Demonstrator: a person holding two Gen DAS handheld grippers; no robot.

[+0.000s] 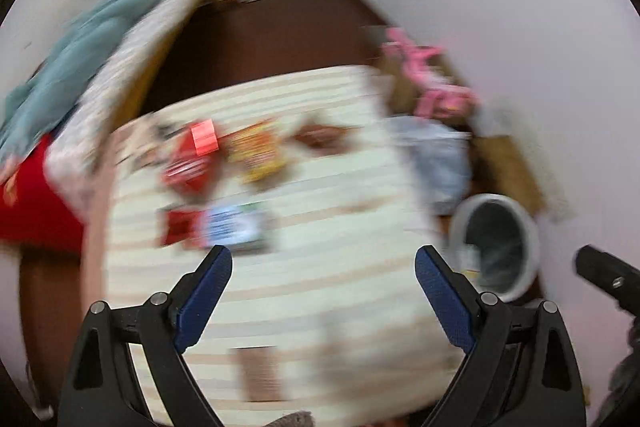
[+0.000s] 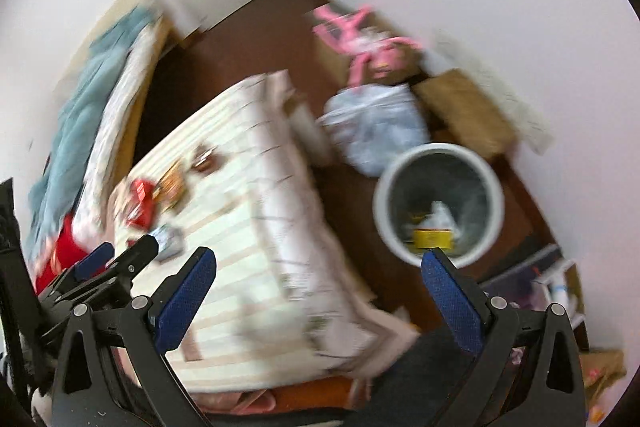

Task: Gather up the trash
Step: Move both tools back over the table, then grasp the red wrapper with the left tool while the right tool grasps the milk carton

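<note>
Several snack wrappers lie on the striped bedcover (image 1: 320,299): a red wrapper (image 1: 188,167), a yellow-orange wrapper (image 1: 260,155), a brown one (image 1: 320,137) and a blue-white packet (image 1: 232,225). My left gripper (image 1: 323,263) hangs open above the cover, just short of the blue-white packet, with nothing between its fingers. A white round bin (image 2: 438,201) stands on the dark floor beside the bed and holds a yellow box (image 2: 434,238) and crumpled paper. My right gripper (image 2: 319,269) is open and empty, its right finger over the bin's near rim. Both views are blurred.
A second bed with a teal blanket (image 1: 80,47) and a red cloth (image 1: 32,203) stands to the left. A stuffed pale plastic bag (image 2: 376,127), cardboard boxes (image 2: 464,111) and pink items (image 2: 368,39) crowd the wall beyond the bin. The left gripper shows at lower left (image 2: 120,259) of the right view.
</note>
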